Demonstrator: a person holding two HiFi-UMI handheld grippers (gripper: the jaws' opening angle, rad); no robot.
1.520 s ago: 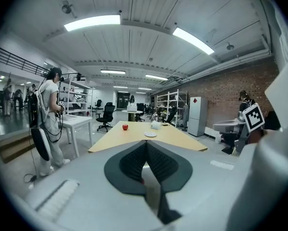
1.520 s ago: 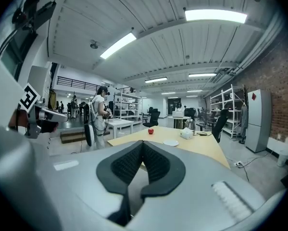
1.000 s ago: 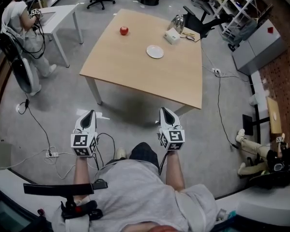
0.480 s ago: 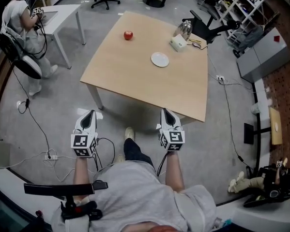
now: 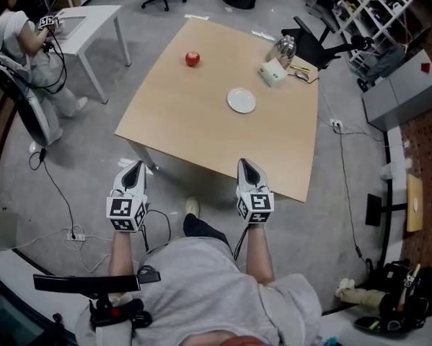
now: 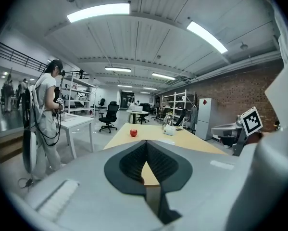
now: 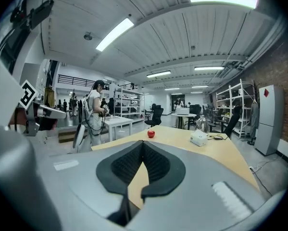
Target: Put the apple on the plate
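In the head view, the apple is small, round and red, with a paler spot at its top. It sits alone on the far left part of the light wooden table. The white plate lies empty nearer the table's middle, well apart from the apple. A white box stands beyond the plate. The left gripper and right gripper are held side by side at the near edge of the table, well short of both things.

In the left gripper view, the left gripper has its fingertips meeting, with nothing between them. The apple shows far off on the tabletop as a glossy red ball.

In the right gripper view, the right gripper is likewise closed tip to tip and empty. The apple stands upright near the table's far edge, red with a slight shine, and the white box is to its right.
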